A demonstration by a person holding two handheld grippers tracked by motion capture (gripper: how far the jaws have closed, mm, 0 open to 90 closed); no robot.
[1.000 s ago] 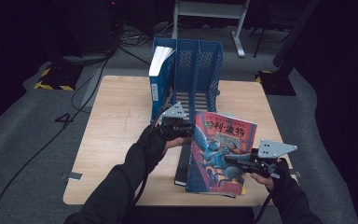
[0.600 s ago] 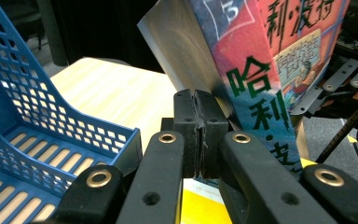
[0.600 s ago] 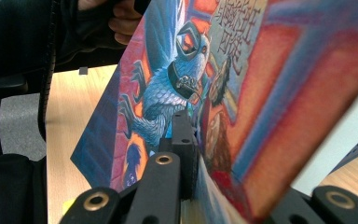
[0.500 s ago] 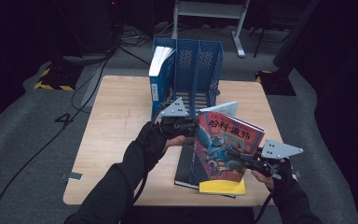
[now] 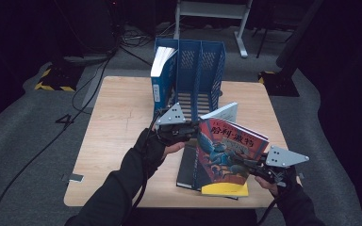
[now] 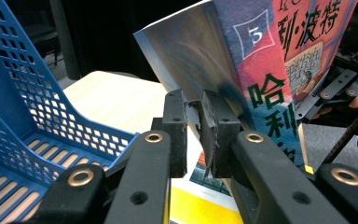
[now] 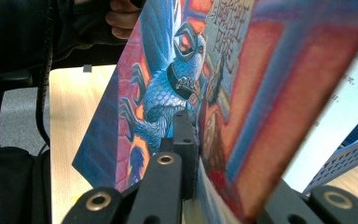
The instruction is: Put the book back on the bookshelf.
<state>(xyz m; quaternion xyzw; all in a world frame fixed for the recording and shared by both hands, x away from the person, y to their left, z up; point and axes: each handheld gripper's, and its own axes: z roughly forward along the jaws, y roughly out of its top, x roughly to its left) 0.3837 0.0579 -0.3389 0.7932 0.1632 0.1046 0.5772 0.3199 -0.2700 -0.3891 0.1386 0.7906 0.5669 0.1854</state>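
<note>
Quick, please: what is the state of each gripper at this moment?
Left gripper: closed on the spine edge of the red book.
Right gripper: closed on the same book's cover.

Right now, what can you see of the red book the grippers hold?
The red book is a glossy paperback with a blue winged creature and Chinese title on its cover. It is lifted upright, tilted, above the books lying on the table. The left gripper clamps its spine edge; the right gripper grips its outer edge.

The book [image 6: 279, 60] cover reads "哈利·波特" and "3".
</note>
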